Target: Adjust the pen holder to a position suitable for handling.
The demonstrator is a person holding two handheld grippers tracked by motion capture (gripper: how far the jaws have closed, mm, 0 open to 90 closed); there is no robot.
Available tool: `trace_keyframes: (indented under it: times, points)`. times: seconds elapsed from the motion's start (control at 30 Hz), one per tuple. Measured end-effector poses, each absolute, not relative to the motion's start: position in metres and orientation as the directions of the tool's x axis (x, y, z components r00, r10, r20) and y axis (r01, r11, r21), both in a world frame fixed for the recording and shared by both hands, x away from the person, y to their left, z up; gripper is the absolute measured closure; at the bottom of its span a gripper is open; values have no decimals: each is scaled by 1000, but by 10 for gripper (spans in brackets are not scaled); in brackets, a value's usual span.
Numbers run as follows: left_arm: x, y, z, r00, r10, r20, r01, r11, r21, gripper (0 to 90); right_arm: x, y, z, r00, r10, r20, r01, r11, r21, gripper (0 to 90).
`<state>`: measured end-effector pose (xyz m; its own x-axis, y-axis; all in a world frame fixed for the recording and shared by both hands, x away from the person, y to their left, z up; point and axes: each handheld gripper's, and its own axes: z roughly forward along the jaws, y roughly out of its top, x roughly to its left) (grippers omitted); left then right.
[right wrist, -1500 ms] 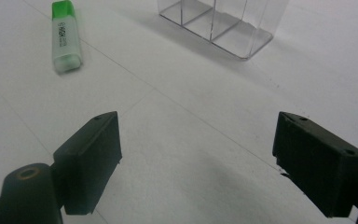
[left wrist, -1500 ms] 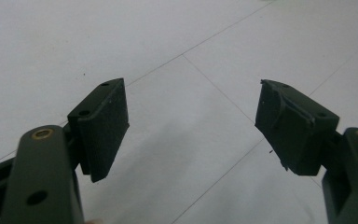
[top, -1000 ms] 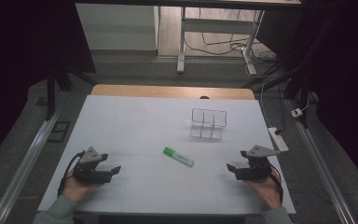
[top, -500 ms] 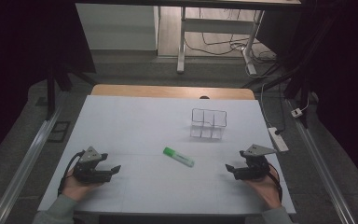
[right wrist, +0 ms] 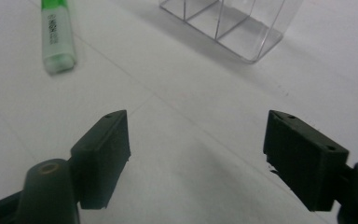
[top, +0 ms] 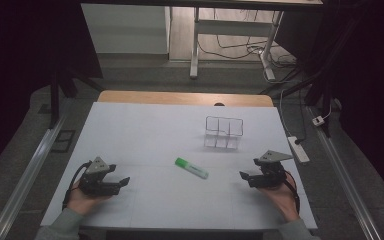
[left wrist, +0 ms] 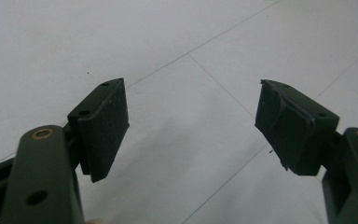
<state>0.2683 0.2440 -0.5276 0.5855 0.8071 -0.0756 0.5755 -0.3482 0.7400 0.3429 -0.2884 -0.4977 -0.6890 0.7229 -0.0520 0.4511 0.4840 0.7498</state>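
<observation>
On the near edge of the white table (top: 145, 125), the left gripper (top: 122, 181) and the right gripper (top: 243, 176) rested in a person's hands, well apart, each matt black with a grey three-cornered plate on top. Both had their jaws spread apart with nothing between them; the right gripper's jaws had just been closing slightly, with only bare table between their flat rectangular pads (right wrist: 105, 154). Between the grippers and a little farther off lay the highlighter (top: 191, 167), a stubby, smooth plastic marker with a bright green end, a pale body and a printed label, lying flat and askew on the table. Beyond it, toward the right, stood the clear organizer (top: 223, 132), a glossy transparent box split by thin walls into compartments, apart from the highlighter.
</observation>
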Motion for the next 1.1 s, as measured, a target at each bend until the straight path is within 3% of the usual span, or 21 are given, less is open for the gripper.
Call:
trace_keyframes:
  times: [0.6, 1.1]
  points:
    - [270, 243, -528, 590, 804, -71, 575, -356, 736, 255, 383, -284, -490, -620, 783, -47, 500, 440, 746, 480]
    - [270, 243, -529, 591, 803, -68, 576, -361, 734, 255, 417, -280, -492, -576, 816, -47, 535, 420, 733, 820]
